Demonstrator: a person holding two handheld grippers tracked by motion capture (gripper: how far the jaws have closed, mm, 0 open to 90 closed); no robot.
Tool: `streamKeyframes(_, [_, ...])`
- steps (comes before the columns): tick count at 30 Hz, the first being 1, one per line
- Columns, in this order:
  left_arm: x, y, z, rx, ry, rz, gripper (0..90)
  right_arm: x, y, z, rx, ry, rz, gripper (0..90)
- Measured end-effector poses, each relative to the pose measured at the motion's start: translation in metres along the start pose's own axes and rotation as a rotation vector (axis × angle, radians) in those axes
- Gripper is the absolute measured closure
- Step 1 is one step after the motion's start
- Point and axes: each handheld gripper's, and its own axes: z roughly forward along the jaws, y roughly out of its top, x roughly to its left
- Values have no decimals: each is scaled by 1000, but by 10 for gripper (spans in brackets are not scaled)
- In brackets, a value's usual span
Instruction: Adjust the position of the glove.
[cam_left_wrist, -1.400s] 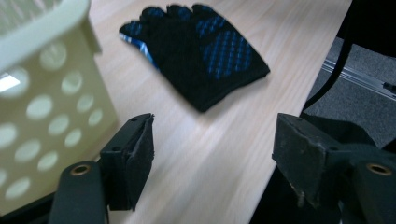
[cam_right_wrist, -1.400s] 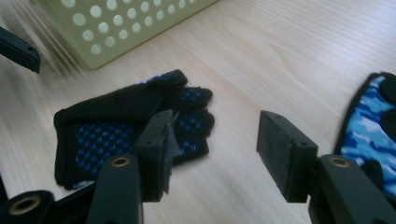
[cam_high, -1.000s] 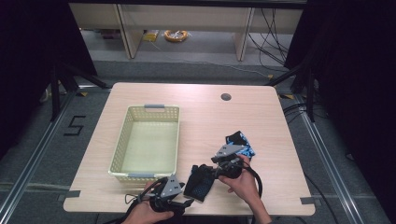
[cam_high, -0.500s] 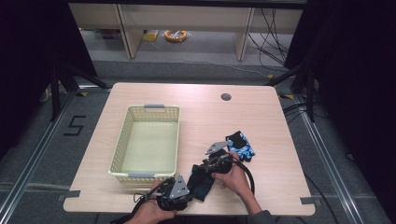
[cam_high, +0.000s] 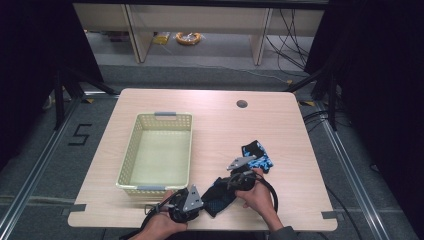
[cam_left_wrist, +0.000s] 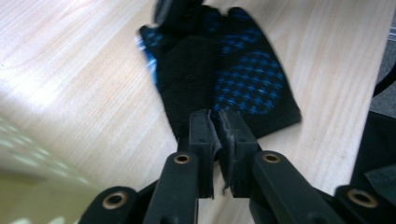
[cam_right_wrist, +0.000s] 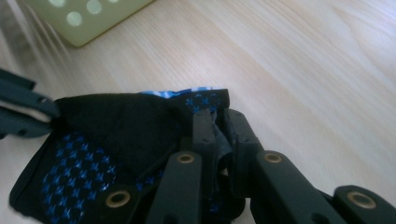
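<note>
A black sock with blue dots (cam_high: 219, 192) lies flat near the table's front edge. In the left gripper view the sock (cam_left_wrist: 243, 70) stretches away from my left gripper (cam_left_wrist: 217, 133), whose jaws have just been closing and now pinch its near edge. My right gripper (cam_right_wrist: 216, 128) has also just been closing and is shut on the opposite edge of the sock (cam_right_wrist: 116, 126). In the high view my left gripper (cam_high: 204, 199) sits at the sock's left end and my right gripper (cam_high: 232, 183) at its right end.
A pale yellow plastic basket (cam_high: 129, 165) stands left of the sock. A second sock, blue and black patterned (cam_high: 259, 159), lies just beyond my right gripper. A round cable hole (cam_high: 242, 104) is at the table's far side.
My right gripper has come down and left from the patterned sock to the black sock. Both pairs of jaws have closed on the black sock's ends.
</note>
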Motion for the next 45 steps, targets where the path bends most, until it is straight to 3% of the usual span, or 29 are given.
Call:
streamKeyframes(2, [0,2,4,-7,-7,-13,837,1,-7,-10,1,-14,40,849])
streamKeyframes(4, [0,5,5,4,-5,-2,838,1,-13,-16,-17,-23,65,850])
streamKeyframes(5, [0,6,7,7,1,3,840,2,-16,-19,-47,-24,106,850])
streamKeyframes(7, [0,9,10,8,3,18,846,5,-23,-25,-76,-45,135,850])
streamKeyframes(10, [-1,11,12,3,8,17,846,10,-28,-35,-69,-58,153,849])
streamKeyframes(12, [-2,12,14,4,14,24,846,14,-34,-36,-96,-79,167,846])
streamKeyframes(13, [-2,13,14,14,14,42,846,13,-37,-38,-77,-84,152,844])
streamKeyframes(14, [-3,14,16,8,20,45,846,15,-39,-38,-76,-80,182,841])
streamKeyframes(15, [-3,15,15,19,26,64,845,14,-42,-39,-60,-77,179,837])
streamKeyframes(16, [-4,15,16,16,32,57,843,14,-44,-37,-71,-92,163,834])
streamKeyframes(18, [-5,15,17,13,20,53,840,17,-47,-35,-57,-95,179,826])
streamKeyframes(19, [-5,15,17,8,23,53,840,17,-47,-36,-44,-104,158,821])
streamKeyframes(20, [-5,15,17,9,23,57,839,18,-48,-34,-52,-105,176,812])
streamKeyframes(22, [-4,15,17,0,16,39,829,18,-47,-34,-56,-110,169,769])
streamKeyframes(24, [-3,15,16,3,24,45,812,18,-47,-36,-51,-117,165,731])
streamKeyframes(27, [-3,18,10,-26,9,23,777,18,-44,-41,-74,-122,152,656])
streamKeyframes(29, [-1,21,4,-52,6,7,734,18,-43,-47,-85,-123,169,615])
streamKeyframes(30, [-2,22,1,-69,-4,-10,720,16,-42,-51,-112,-134,142,604])
streamKeyframes(31, [-1,23,-3,-76,-8,-2,699,15,-42,-53,-132,-129,138,590])
streamKeyframes(35, [-1,24,-18,-101,-35,-23,613,7,-39,-68,-176,-187,136,554])
streamKeyframes(36, [-2,23,-20,-107,-52,-46,585,3,-38,-71,-182,-199,121,552])
streamKeyframes(40, [-1,13,-31,-95,-76,-90,478,-14,-34,-76,-204,-242,159,550])
streamKeyframes(41, [-2,10,-32,-101,-81,-112,456,-21,-33,-77,-209,-273,157,549])
streamKeyframes(45, [-1,-4,-41,-90,-92,-125,425,-43,-28,-78,-202,-320,229,551])
